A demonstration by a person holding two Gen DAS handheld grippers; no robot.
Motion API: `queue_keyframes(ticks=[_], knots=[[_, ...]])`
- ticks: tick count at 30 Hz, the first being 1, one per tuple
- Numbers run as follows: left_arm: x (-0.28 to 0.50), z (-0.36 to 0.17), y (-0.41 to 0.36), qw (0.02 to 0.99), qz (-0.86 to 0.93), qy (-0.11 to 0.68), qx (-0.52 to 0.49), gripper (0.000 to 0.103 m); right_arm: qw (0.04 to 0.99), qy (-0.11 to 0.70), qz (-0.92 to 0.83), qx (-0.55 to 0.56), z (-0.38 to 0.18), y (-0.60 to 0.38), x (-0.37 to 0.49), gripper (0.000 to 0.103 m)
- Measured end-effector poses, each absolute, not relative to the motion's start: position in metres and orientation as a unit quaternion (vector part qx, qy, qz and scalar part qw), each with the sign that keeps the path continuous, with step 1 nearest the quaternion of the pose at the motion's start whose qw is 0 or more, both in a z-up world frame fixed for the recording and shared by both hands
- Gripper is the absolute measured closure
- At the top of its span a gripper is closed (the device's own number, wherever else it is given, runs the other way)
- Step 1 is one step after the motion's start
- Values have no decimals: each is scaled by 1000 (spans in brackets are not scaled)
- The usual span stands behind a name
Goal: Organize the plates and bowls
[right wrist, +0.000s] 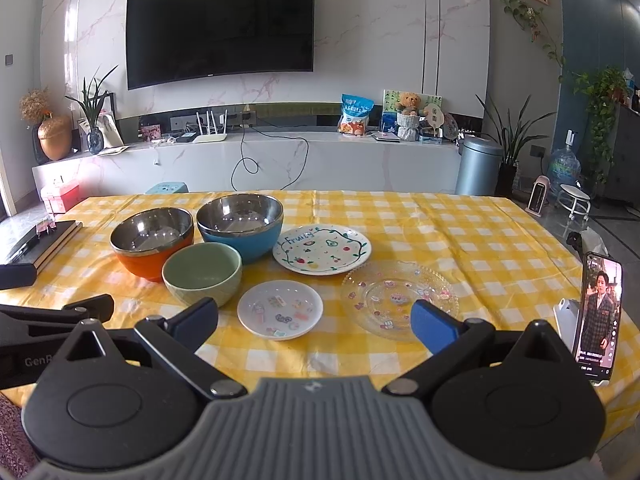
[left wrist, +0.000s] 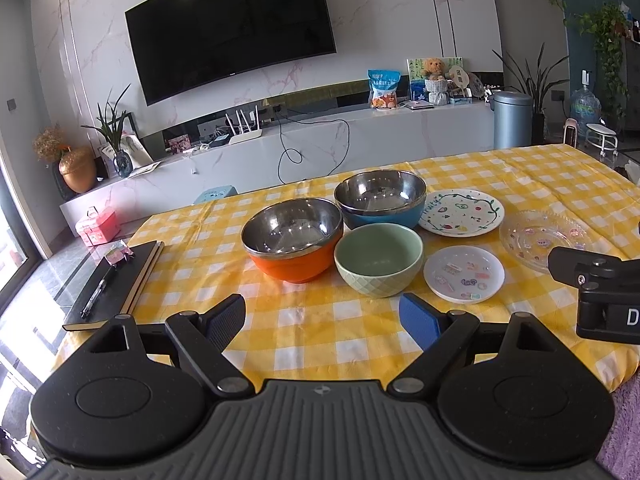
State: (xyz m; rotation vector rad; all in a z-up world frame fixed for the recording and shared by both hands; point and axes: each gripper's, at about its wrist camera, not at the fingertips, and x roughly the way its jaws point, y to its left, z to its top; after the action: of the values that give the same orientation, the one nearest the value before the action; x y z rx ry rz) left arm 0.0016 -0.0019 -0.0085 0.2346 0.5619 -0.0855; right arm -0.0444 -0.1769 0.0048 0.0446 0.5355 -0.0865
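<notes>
On the yellow checked tablecloth (left wrist: 320, 332) stand an orange steel-lined bowl (left wrist: 294, 238), a blue steel-lined bowl (left wrist: 380, 198) and a pale green bowl (left wrist: 379, 259). Beside them lie a white "Fruity" plate (left wrist: 462, 212), a small white sticker plate (left wrist: 464, 273) and a clear glass plate (left wrist: 540, 238). My left gripper (left wrist: 322, 318) is open and empty, in front of the green bowl. My right gripper (right wrist: 314, 318) is open and empty, in front of the small plate (right wrist: 280, 309) and glass plate (right wrist: 400, 298). The bowls also show in the right wrist view: orange (right wrist: 152, 242), blue (right wrist: 240, 226), green (right wrist: 202, 278).
A black notebook with a pen (left wrist: 116, 280) lies at the table's left edge. A phone (right wrist: 598, 316) stands on a holder at the right edge. The other gripper's body (left wrist: 600, 292) shows at the right of the left wrist view. A TV wall and cabinet are behind.
</notes>
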Motion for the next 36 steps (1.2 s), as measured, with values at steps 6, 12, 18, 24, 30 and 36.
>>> queue_keyframes(ticks=[6, 12, 18, 24, 30, 36], knots=[[1, -12, -4, 952, -42, 281, 118, 1, 963, 266, -44, 23, 3, -177, -44, 2], [1, -13, -4, 951, -43, 283, 117, 1, 962, 267, -46, 24, 2, -177, -44, 2], [1, -12, -5, 950, -43, 287, 118, 1, 962, 269, -47, 26, 1, -177, -43, 2], [1, -13, -5, 949, -43, 288, 118, 1, 961, 273, -48, 26, 2, -177, -41, 2], [1, -12, -4, 949, -44, 288, 117, 1, 960, 273, -48, 26, 1, -177, -41, 2], [1, -12, -4, 949, -44, 289, 118, 1, 960, 274, -47, 26, 1, -177, -41, 2]])
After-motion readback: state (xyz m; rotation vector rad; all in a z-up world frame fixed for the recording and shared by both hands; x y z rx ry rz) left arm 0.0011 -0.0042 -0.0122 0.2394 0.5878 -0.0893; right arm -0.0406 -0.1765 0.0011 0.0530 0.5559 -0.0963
